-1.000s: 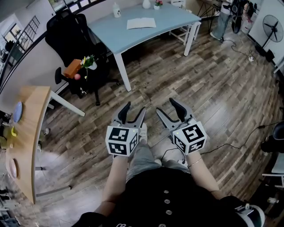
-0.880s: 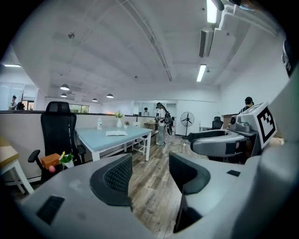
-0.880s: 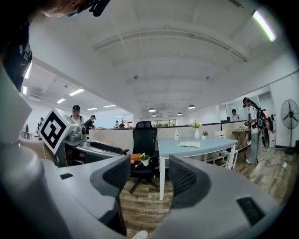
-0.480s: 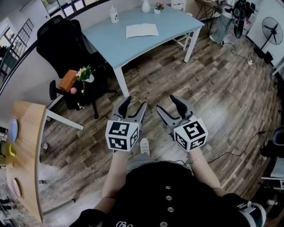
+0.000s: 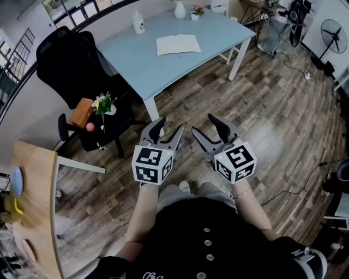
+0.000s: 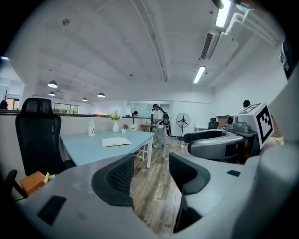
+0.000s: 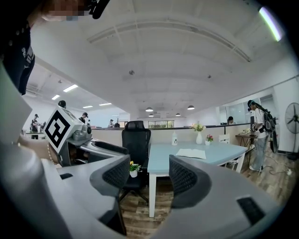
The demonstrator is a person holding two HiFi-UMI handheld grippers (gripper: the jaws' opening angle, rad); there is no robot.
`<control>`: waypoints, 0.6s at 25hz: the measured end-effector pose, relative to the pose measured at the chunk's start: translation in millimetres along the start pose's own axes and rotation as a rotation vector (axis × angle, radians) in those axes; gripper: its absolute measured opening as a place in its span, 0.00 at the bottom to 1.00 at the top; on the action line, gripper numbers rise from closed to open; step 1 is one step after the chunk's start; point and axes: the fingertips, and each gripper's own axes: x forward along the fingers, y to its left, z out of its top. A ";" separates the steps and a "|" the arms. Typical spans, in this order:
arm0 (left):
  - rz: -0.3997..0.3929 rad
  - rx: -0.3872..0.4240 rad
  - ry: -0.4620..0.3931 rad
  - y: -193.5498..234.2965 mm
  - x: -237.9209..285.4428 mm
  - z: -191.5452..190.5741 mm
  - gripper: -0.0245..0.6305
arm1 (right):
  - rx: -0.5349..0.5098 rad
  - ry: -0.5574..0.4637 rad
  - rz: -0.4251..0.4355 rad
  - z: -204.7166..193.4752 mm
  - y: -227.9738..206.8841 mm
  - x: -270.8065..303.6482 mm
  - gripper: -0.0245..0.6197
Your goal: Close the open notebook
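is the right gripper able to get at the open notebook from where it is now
Probably not yet: the notebook lies on the blue table, well beyond the right gripper, which hangs over the wood floor. Nothing blocks the way, and its jaws stand apart, empty.

1. The notebook lies on the surface.
2. Behind it stand a bottle, a vase and a flower pot, left to right.
3. A chair sits left of the surface; on its seat rest a plant and, I think, a box.
4. My left tool and right tool hang side by side over the floor, well short of the surface.
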 end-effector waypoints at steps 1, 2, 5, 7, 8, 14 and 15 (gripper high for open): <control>-0.005 -0.008 0.006 4.1 3.5 -2.5 0.38 | 0.002 0.003 -0.006 -0.2 -2.3 3.9 0.42; -0.009 -0.015 0.012 7.2 6.3 -5.1 0.38 | 0.004 0.009 -0.011 -1.1 -4.8 7.2 0.42; -0.003 -0.038 0.021 16.1 13.8 -8.2 0.38 | 0.011 0.030 -0.015 -4.3 -14.5 17.5 0.42; 0.007 -0.056 0.019 23.5 19.1 -6.9 0.38 | 0.014 0.042 0.000 -4.9 -18.9 27.8 0.42; 0.007 -0.059 0.021 26.8 22.0 -6.8 0.38 | 0.014 0.046 0.007 -4.9 -20.3 33.5 0.42; 0.007 -0.052 0.055 41.7 43.9 -10.7 0.38 | 0.030 0.030 0.023 0.6 -35.9 66.3 0.42; 0.007 -0.051 0.059 44.8 48.8 -10.1 0.38 | 0.033 0.026 0.023 2.0 -39.9 71.3 0.42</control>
